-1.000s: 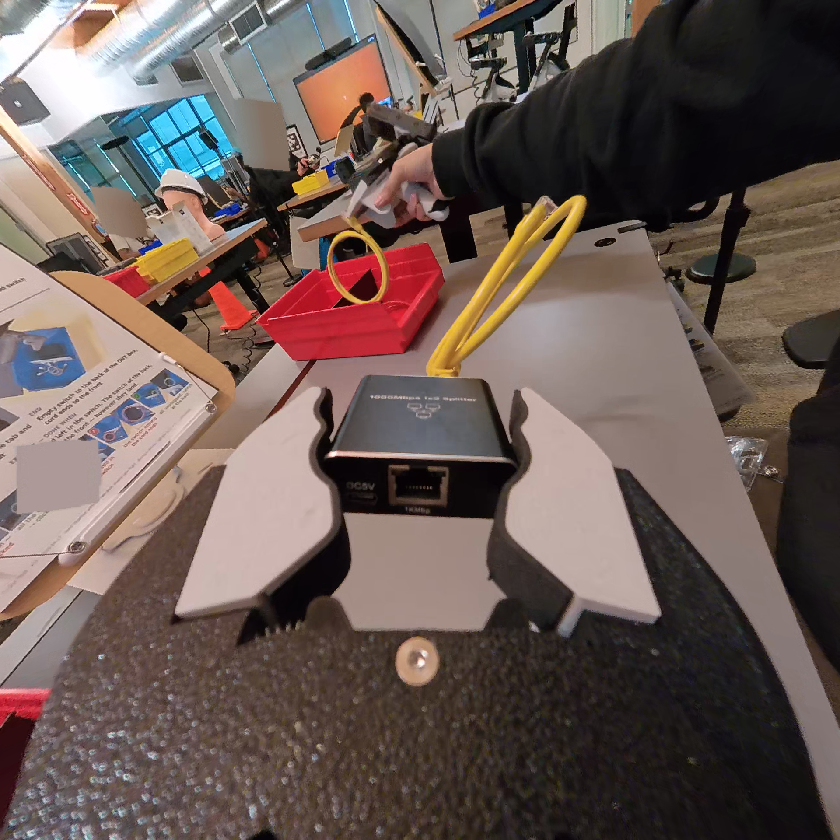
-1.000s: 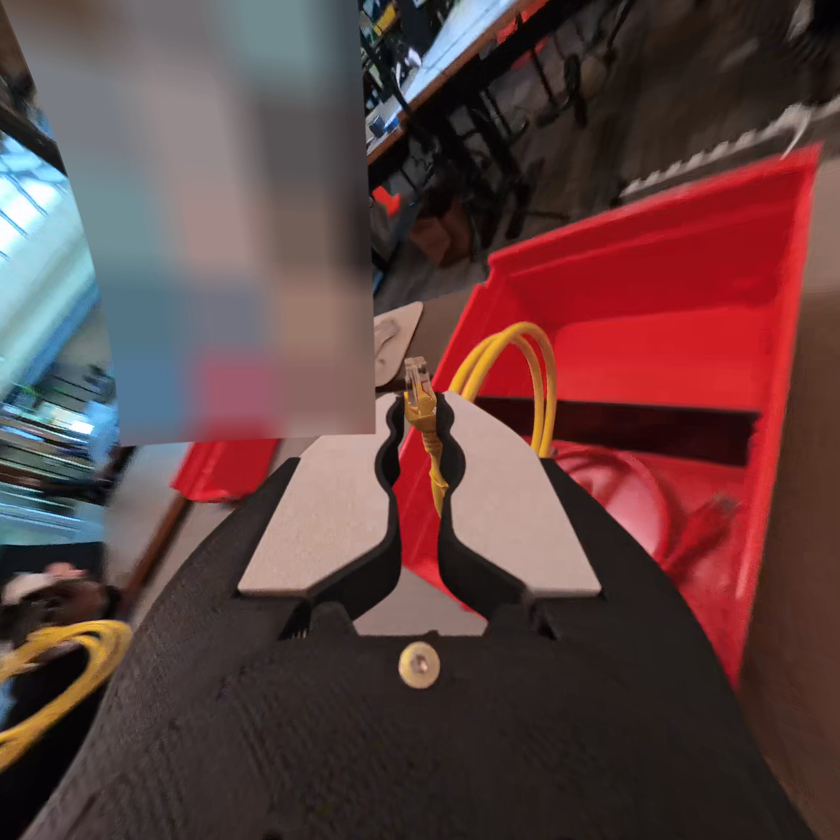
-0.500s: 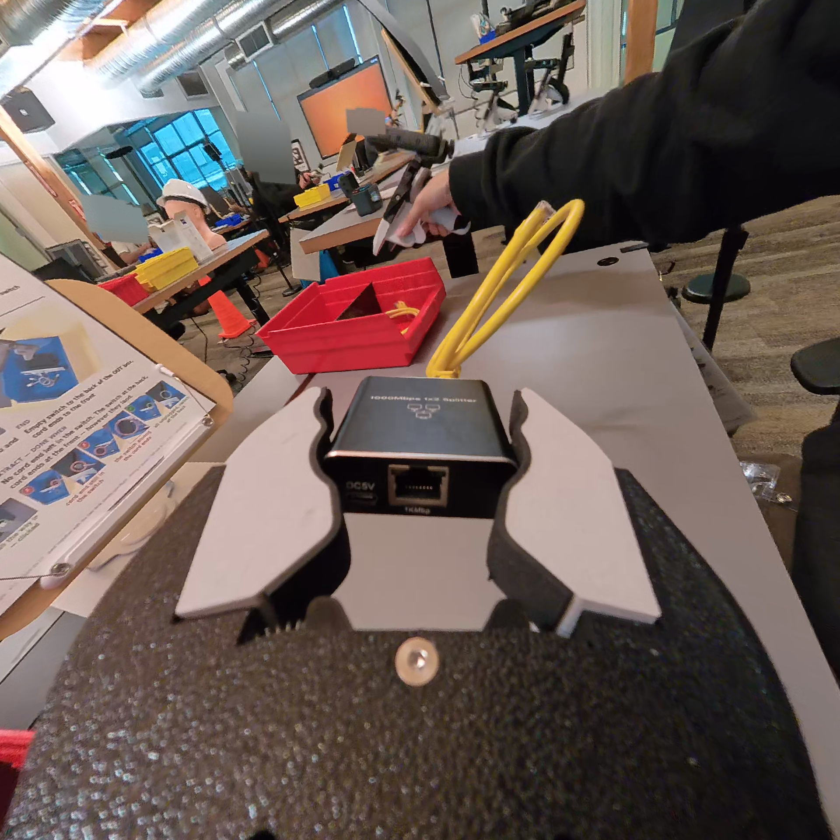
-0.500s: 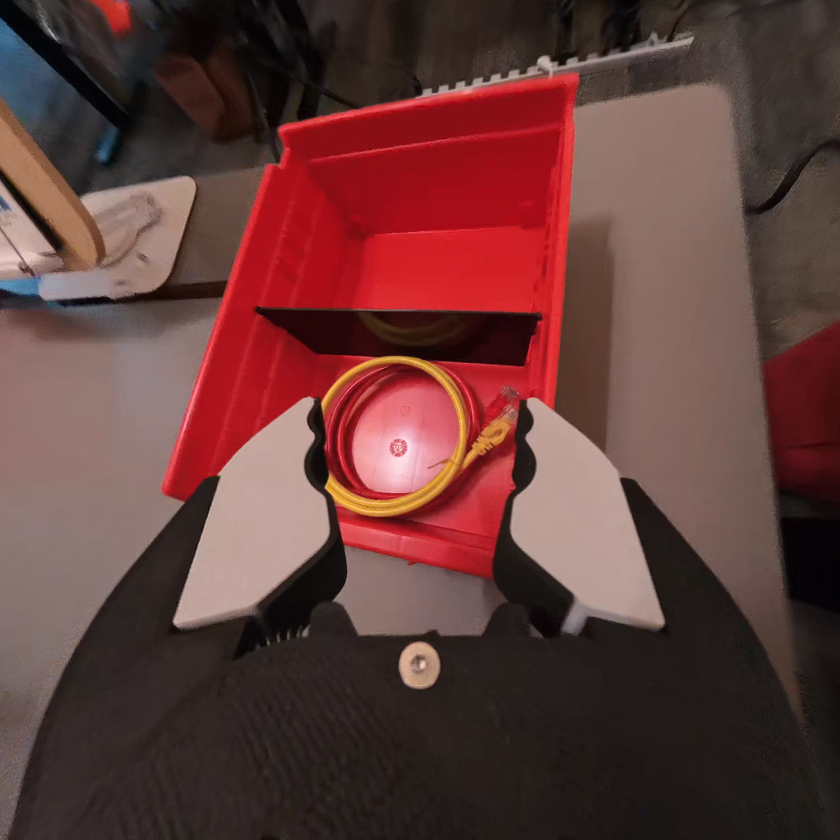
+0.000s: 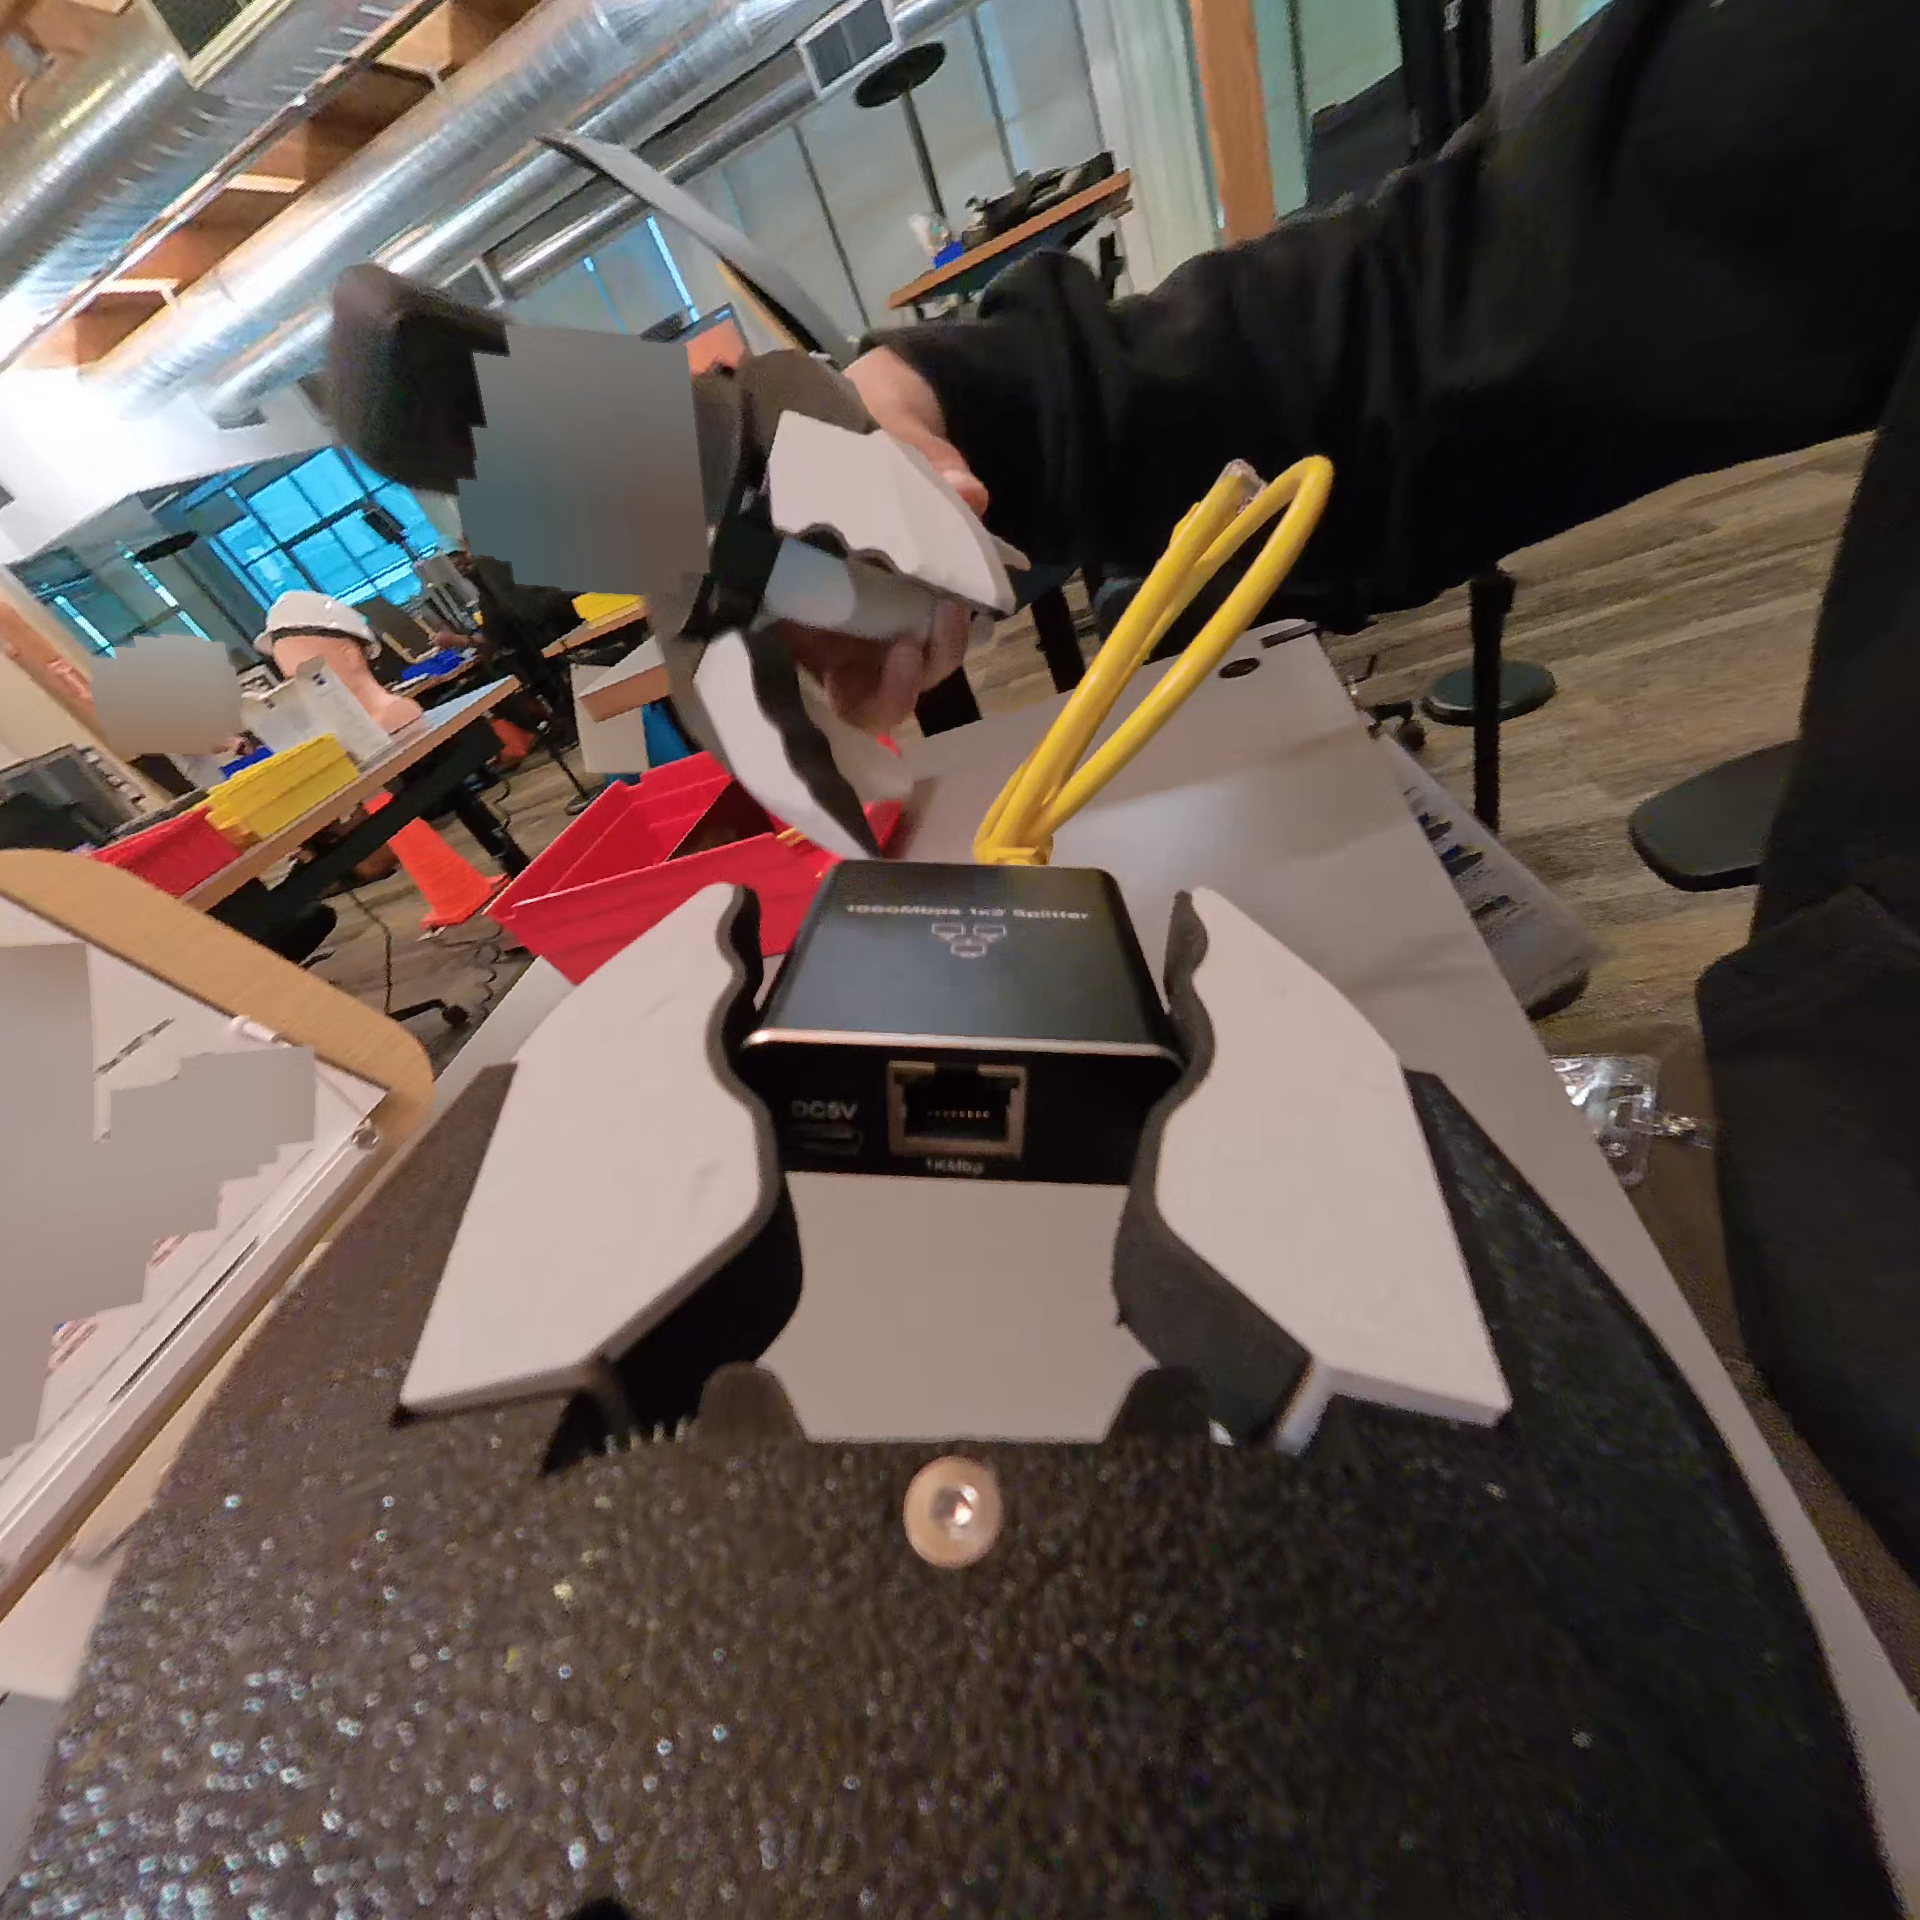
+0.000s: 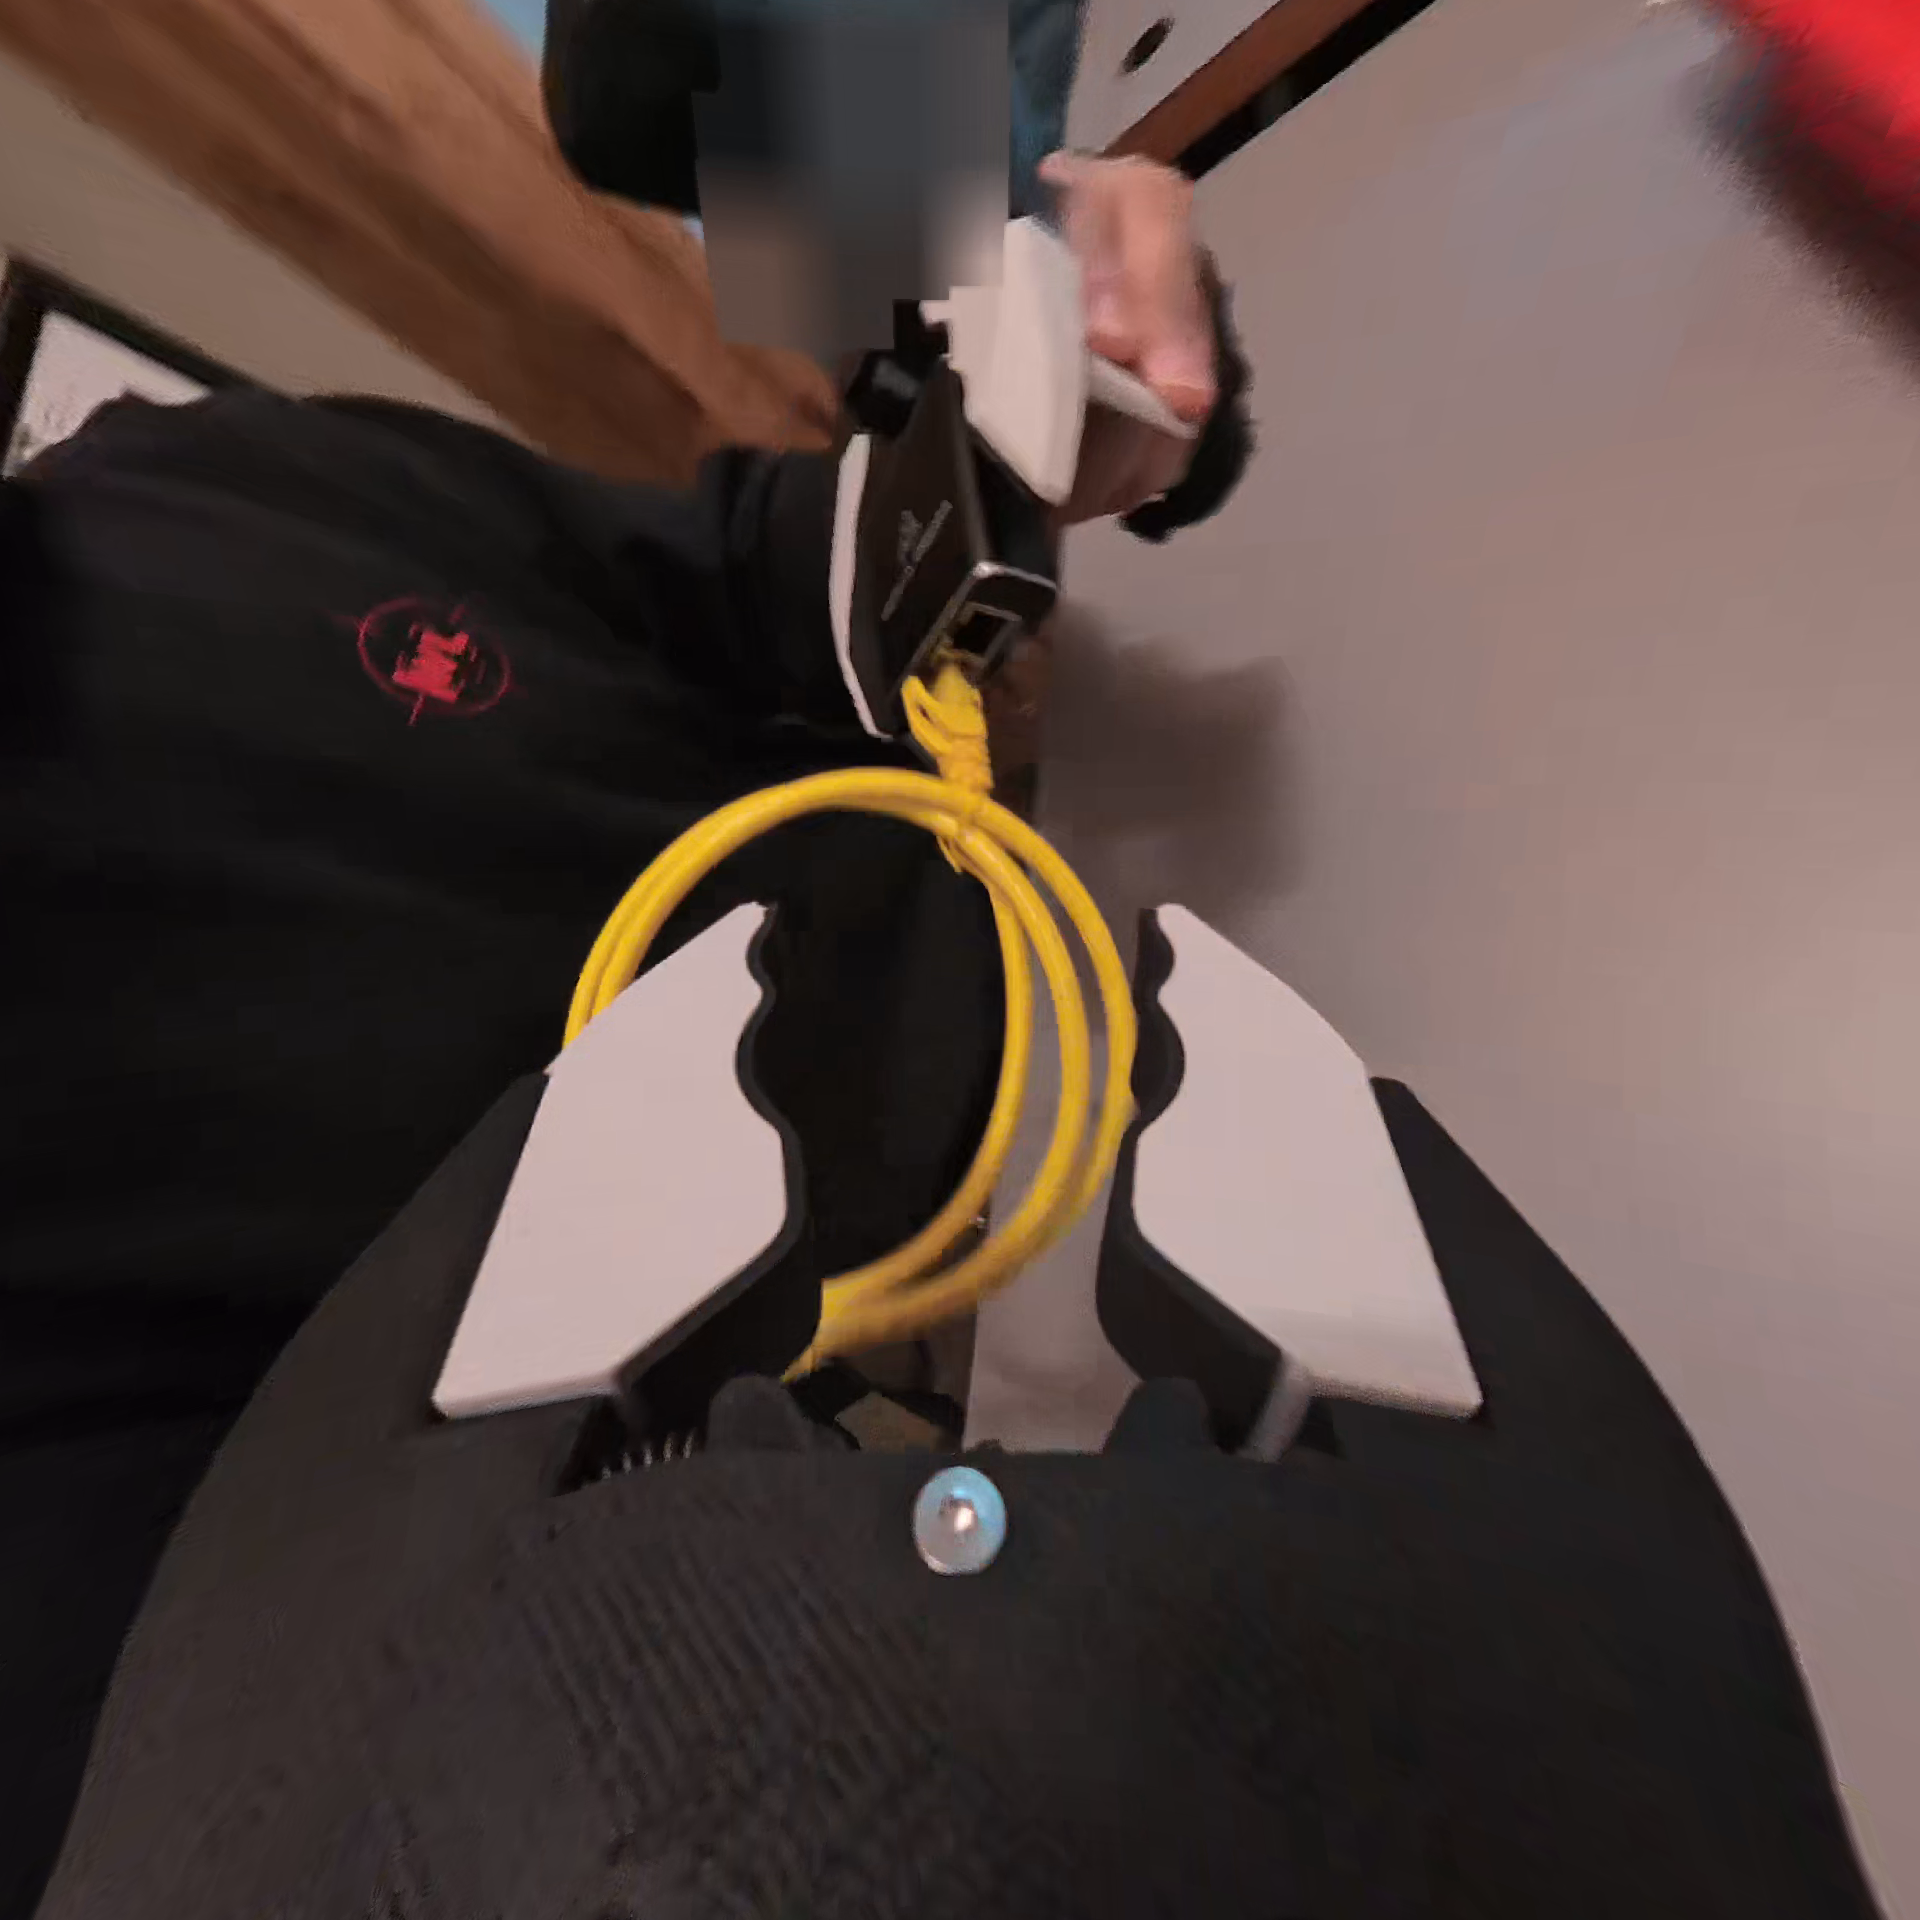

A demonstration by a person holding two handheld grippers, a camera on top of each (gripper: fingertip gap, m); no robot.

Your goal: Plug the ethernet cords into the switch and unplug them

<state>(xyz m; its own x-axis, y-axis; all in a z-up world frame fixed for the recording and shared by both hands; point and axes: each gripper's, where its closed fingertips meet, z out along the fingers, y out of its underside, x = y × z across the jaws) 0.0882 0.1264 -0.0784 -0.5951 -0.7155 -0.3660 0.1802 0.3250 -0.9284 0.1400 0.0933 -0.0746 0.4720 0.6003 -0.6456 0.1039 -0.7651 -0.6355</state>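
Observation:
My left gripper (image 5: pixel 961 920) is shut on the black switch (image 5: pixel 966 997) and holds it just above the grey table (image 5: pixel 1299 831), with an empty port facing me. A looped yellow ethernet cord (image 5: pixel 1143 665) is plugged into its far side and its free plug points up. My right gripper (image 6: pixel 956 914) is open, its fingers on either side of that yellow cord (image 6: pixel 1081 1039) without pinching it. Its view shows the switch (image 6: pixel 935 561), the cord's plug (image 6: pixel 956 707) in a port and a second, empty port beside it. In the left wrist view the right gripper (image 5: pixel 831 665) hovers just beyond the switch.
A red bin (image 5: pixel 644 883) stands on the table beyond the switch. A wooden board with instruction sheets (image 5: pixel 208 1039) leans at the left. A small plastic bag of parts (image 5: pixel 1621 1101) lies off the table's right edge. A black sleeve (image 5: pixel 1455 364) reaches across from the right. Some 8 centimetres of space lies between my two pairs of fingers.
My right gripper let go of another yellow cord, which lay in the red bin, then swung back to the switch, open around the plugged cord. My left gripper kept holding the switch.

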